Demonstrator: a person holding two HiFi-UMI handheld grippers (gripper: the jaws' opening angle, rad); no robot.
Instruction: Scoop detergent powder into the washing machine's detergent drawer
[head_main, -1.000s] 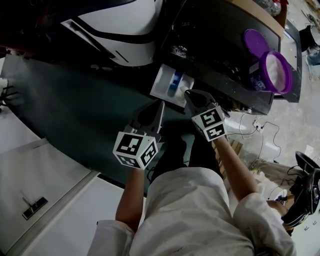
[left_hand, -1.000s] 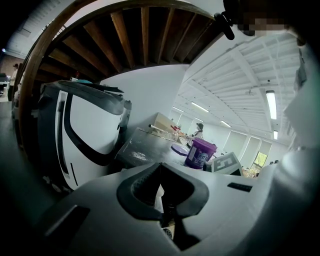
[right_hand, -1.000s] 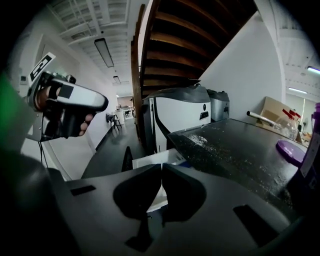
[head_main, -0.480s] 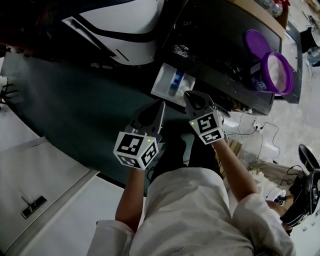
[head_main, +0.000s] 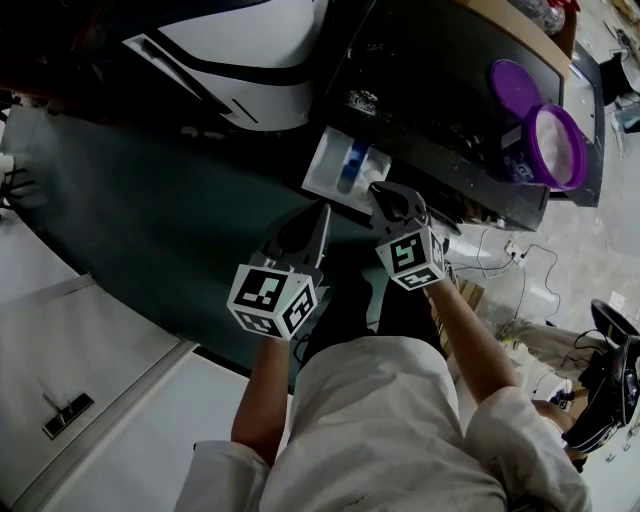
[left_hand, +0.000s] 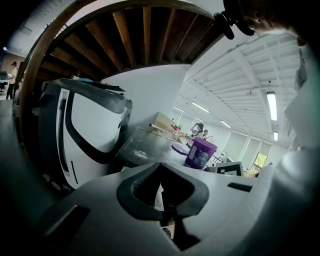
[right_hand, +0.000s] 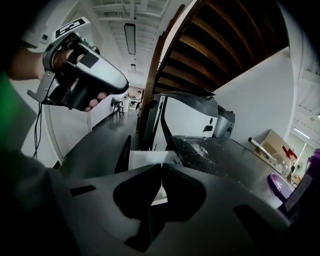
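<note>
- Both tools pinched shut, nothing in them: the right tool (head_main: 388, 195) is just short of the open detergent drawer (head_main: 340, 172), the left tool (head_main: 318, 212) beside it.
- Purple powder tub (head_main: 556, 146) stands well off to the right, so I'd say it's the right hand's reach.

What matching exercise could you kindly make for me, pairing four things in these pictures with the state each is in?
Things:
1. detergent drawer
2. tub
3. lid
4. left claw

States:
a. shut, with nothing in it
b. pulled out, white
c. lying flat beside the tub
d. uncovered, pale inside

Pairs: 1-b, 2-d, 3-c, 4-a
</note>
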